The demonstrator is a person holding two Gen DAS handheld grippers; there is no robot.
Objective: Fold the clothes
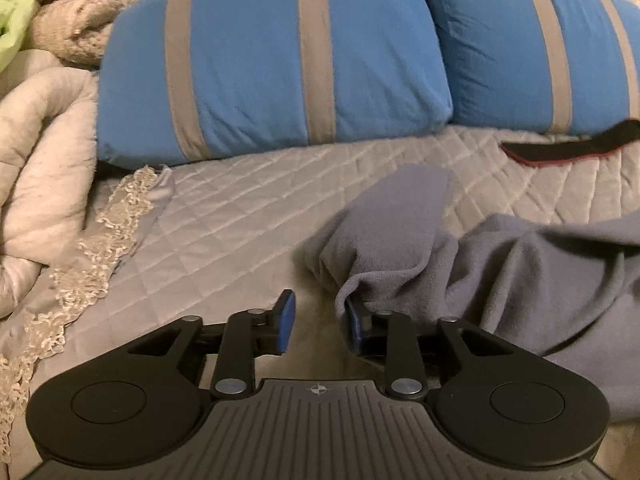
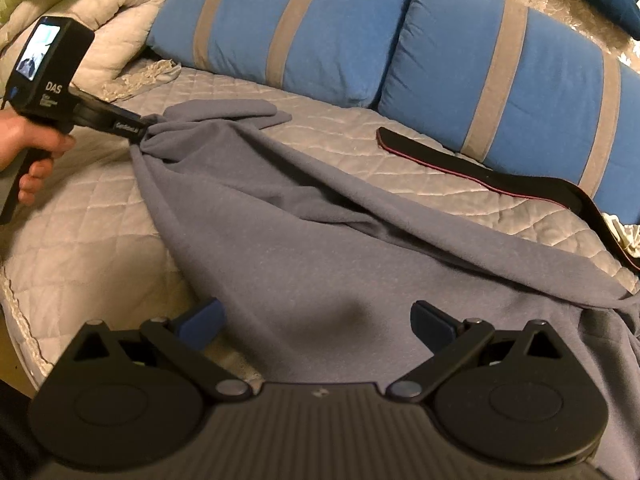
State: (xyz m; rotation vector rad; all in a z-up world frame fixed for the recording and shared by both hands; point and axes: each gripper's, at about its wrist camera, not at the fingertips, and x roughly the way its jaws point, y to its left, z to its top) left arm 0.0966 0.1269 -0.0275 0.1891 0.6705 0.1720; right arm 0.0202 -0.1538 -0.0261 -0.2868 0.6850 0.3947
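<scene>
Left gripper (image 1: 320, 326) narrowly parted, fabric draping over 1 finger, not pinching grey garment (image 2: 320, 232); right gripper (image 2: 316, 322) spreading wide above it. Reseating cloth between pads advisable.

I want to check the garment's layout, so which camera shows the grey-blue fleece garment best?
The right wrist view: the grey-blue fleece garment spreads across the quilted bedspread, one corner bunched at the left gripper. The left wrist view shows only folds draped over one finger.
</scene>
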